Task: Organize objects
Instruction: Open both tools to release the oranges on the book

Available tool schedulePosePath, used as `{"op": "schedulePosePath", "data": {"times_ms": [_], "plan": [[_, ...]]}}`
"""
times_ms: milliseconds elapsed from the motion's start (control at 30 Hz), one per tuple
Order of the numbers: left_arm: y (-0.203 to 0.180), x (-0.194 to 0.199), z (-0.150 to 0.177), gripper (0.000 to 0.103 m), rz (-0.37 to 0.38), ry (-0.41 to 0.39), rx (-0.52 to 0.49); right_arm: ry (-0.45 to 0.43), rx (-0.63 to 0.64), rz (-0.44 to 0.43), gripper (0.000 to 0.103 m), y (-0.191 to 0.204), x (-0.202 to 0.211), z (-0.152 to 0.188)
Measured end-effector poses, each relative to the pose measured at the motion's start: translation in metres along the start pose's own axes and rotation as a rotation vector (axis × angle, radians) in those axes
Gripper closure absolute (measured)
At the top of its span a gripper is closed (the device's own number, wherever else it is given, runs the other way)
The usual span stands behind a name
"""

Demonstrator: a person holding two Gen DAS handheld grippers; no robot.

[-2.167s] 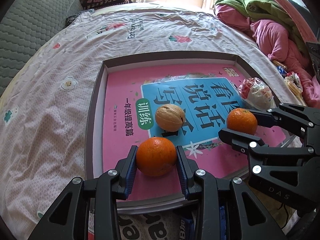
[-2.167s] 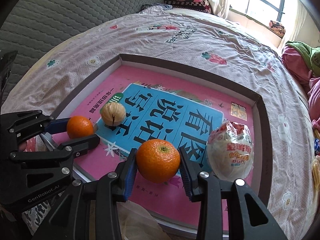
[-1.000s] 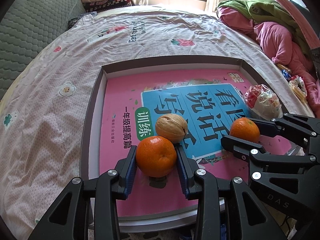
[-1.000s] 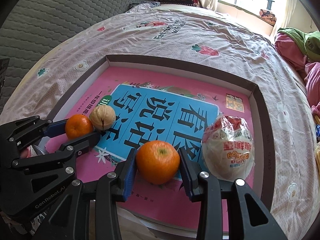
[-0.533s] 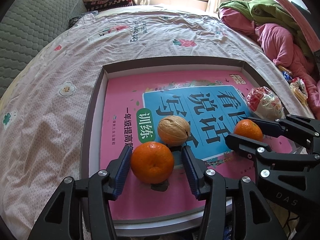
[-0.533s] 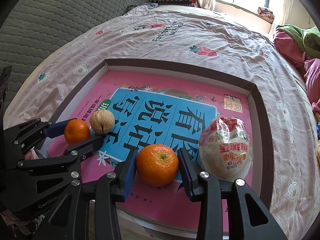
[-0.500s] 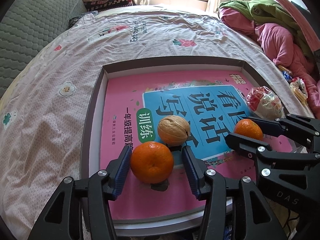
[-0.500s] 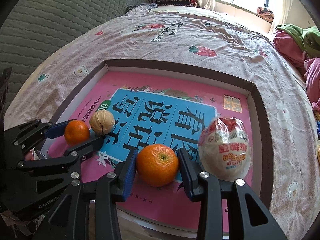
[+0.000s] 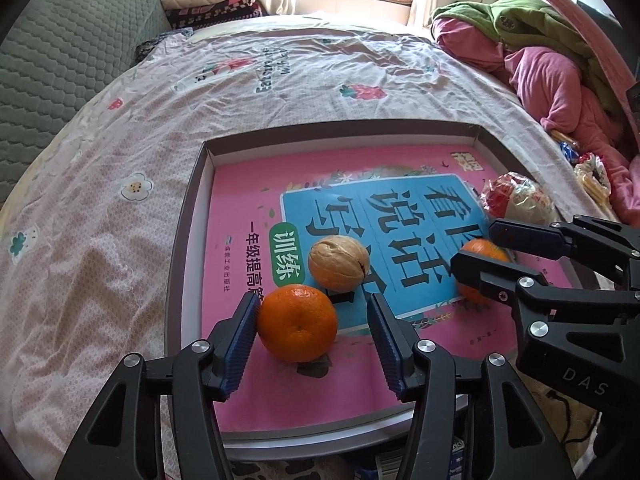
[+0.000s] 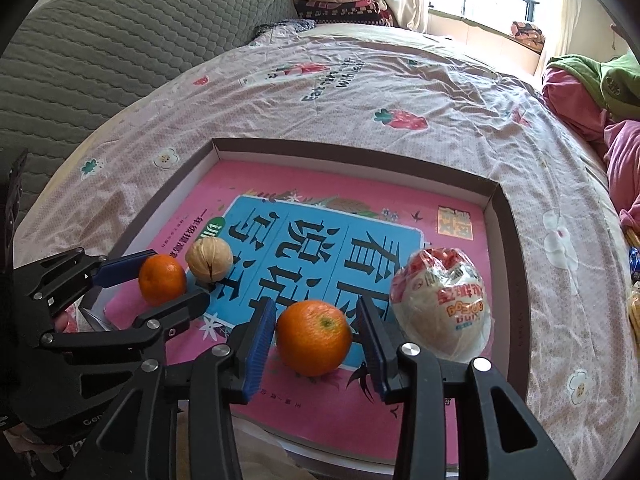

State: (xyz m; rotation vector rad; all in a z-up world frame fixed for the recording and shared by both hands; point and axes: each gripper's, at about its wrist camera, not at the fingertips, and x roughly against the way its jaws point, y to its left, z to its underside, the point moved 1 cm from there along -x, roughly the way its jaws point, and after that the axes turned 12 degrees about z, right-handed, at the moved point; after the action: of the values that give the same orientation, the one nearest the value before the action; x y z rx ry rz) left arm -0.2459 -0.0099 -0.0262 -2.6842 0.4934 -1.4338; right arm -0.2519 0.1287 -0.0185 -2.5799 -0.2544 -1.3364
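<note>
Low in the left wrist view, the left gripper (image 9: pixel 314 334) straddles a round orange tangerine (image 9: pixel 297 322) that sits on the pink and blue printed book cover lining the shallow brown cardboard tray (image 9: pixel 188 224). Its jaws have just been opening: the left pad is at the peel, the right one stands clear, so the fruit rests on the tray, not gripped. Just above it lies a tan cracked walnut (image 9: pixel 338 263), nearly touching.

In the right wrist view, the right gripper (image 10: pixel 316 338) frames a second orange tangerine (image 10: pixel 314 337) at lower centre. Its jaws have just been opening slightly; slim gaps seem to show on both sides, though the fisheye makes this hard to confirm. A plastic-wrapped white snack with red print (image 10: pixel 440 304) sits just right of it.

Each tangerine is likely light, slightly soft and apt to roll on the glossy cover. Taking hold across the widest middle with gentle pressure looks best, since hard squeezing could bruise it.
</note>
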Motion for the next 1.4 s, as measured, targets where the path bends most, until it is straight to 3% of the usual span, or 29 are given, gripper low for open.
{"op": "schedulePosePath", "data": {"times_ms": [700, 1400], "plan": [[-0.008, 0.027, -0.002, 0.046, 0.033, -0.049, -0.015, -0.083, -0.013, 0.003, 0.059, -0.007, 0.03, -0.007], [-0.025, 0.064, 0.015, 0.046, 0.047, -0.077, -0.098, -0.175, 0.022, -0.016, 0.059, -0.013, 0.08, 0.006]]}}
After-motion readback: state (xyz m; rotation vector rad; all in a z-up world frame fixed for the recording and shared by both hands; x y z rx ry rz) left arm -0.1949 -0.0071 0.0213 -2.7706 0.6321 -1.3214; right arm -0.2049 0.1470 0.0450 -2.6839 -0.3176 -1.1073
